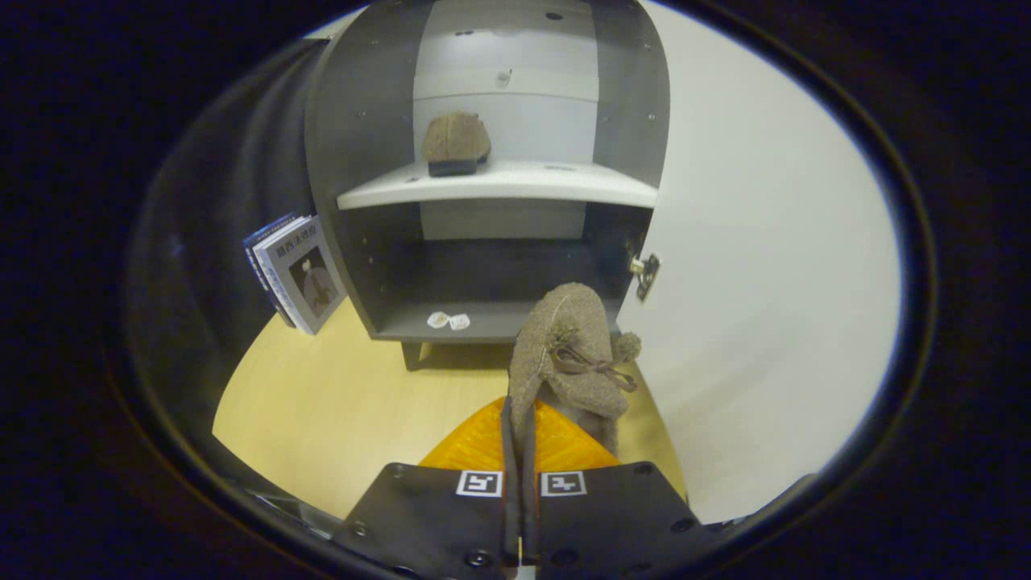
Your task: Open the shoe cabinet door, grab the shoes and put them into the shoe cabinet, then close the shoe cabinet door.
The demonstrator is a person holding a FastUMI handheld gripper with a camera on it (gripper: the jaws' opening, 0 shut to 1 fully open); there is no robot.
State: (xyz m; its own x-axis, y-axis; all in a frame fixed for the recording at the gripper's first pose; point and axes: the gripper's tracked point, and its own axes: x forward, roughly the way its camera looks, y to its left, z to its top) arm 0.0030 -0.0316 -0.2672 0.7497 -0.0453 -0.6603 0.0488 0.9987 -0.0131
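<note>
The grey shoe cabinet [378, 161] stands ahead with its white door [757, 266] swung open to the right. One brown fuzzy shoe [456, 143] rests on the white middle shelf [564, 187]. My gripper [519, 427] is shut on the edge of a second brown fuzzy shoe [568, 354] with a bow and pom-poms. That shoe hangs just ahead of the fingers, in front of the cabinet's lower compartment [483, 278].
Books [298, 274] lean against the cabinet's left side on the yellow wooden floor [338, 411]. Two small white packets [448, 321] lie on the bottom shelf. A metal latch [645, 272] sits on the door's inner edge.
</note>
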